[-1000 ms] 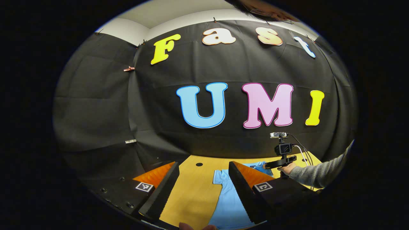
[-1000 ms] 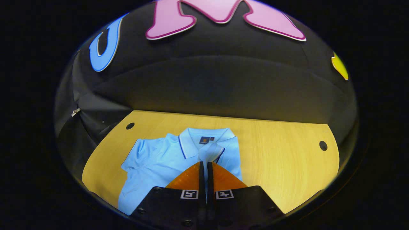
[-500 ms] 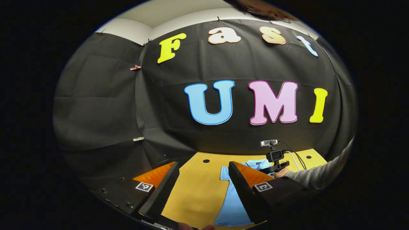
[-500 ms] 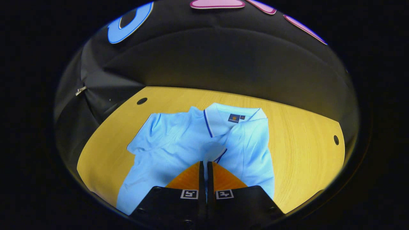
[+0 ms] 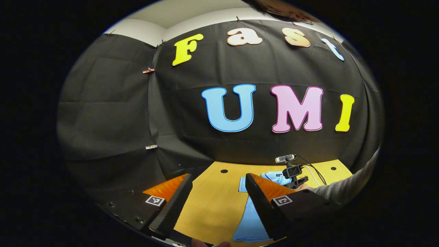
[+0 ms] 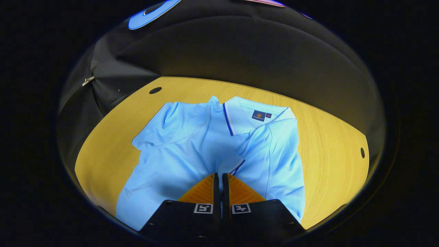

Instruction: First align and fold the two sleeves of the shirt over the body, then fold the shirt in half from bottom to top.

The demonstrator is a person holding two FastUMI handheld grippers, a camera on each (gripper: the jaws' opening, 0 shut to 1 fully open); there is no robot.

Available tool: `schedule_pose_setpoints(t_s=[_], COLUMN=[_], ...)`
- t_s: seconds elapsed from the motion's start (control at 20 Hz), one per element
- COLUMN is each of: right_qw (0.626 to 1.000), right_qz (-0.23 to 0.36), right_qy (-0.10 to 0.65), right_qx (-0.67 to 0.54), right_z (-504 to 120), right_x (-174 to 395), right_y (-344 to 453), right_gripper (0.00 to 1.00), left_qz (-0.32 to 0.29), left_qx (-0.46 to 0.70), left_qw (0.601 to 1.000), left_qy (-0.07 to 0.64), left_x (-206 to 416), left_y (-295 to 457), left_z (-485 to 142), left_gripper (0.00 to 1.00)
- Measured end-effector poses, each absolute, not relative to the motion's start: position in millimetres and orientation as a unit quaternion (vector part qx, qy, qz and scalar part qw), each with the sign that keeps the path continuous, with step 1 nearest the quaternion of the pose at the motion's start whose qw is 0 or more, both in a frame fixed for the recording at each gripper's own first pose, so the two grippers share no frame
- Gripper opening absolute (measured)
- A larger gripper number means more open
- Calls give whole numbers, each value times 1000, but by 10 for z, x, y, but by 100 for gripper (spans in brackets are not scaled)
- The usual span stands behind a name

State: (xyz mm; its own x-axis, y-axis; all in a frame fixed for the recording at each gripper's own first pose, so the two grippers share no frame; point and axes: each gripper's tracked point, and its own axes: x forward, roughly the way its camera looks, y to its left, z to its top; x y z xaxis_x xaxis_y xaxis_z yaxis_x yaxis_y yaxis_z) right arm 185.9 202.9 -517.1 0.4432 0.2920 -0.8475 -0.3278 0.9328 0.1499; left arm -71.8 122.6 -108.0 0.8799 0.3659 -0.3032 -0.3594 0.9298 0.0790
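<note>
Sleeve-folding step in hand: the right gripper [image 6: 221, 178], fingers pinched shut on the right sleeve [image 6: 230, 164], holds it over the shirt [image 6: 178, 154] spread on the table [image 6: 329, 137]; left gripper [image 5: 219, 192] wide open, empty; next, release and flatten.

Left claw [image 5: 217, 192] is held above the table [image 5: 209, 209], jaws wide apart, nothing between them. A blue shirt [image 5: 252, 223] lies flat on the table beyond its right finger. The other claw [image 5: 291, 171] hovers over the shirt's far end, a grey sleeve [image 5: 346, 190] behind it.
</note>
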Motion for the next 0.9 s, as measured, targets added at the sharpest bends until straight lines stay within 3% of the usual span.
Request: schedule_pose_setpoints(t_s=[0.1, 0.3, 0.35, 0.65, 0.75, 0.9], right_qw=[850, 848, 848, 857, 868, 886], right_qz=[179, 177, 178, 177, 177, 176], right_qy=[496, 499, 499, 483, 464, 428], right_qx=[-21, -14, -8, 16, 23, 40], right_z=[-5203, -5193, -5198, -5119, -4984, -4640], right_x=[1875, 1849, 1839, 1872, 1933, 2027], right_y=[2031, 2047, 2068, 2090, 2082, 2023], right_gripper=[5, 16, 27, 67, 86, 89], left_qz=[187, 187, 186, 184, 180, 167], left_qx=[10, 8, 7, 11, 14, 16], left_qw=[969, 969, 970, 970, 971, 973], left_qy=[159, 159, 158, 158, 158, 156], left_x=[-705, -689, -672, -653, -641, -575], left_y=[1238, 1273, 1279, 1296, 1291, 1270], left_z=[-1077, -1087, -1073, -1059, -1064, -1065], left_gripper=[98, 99, 99, 99, 99, 98])
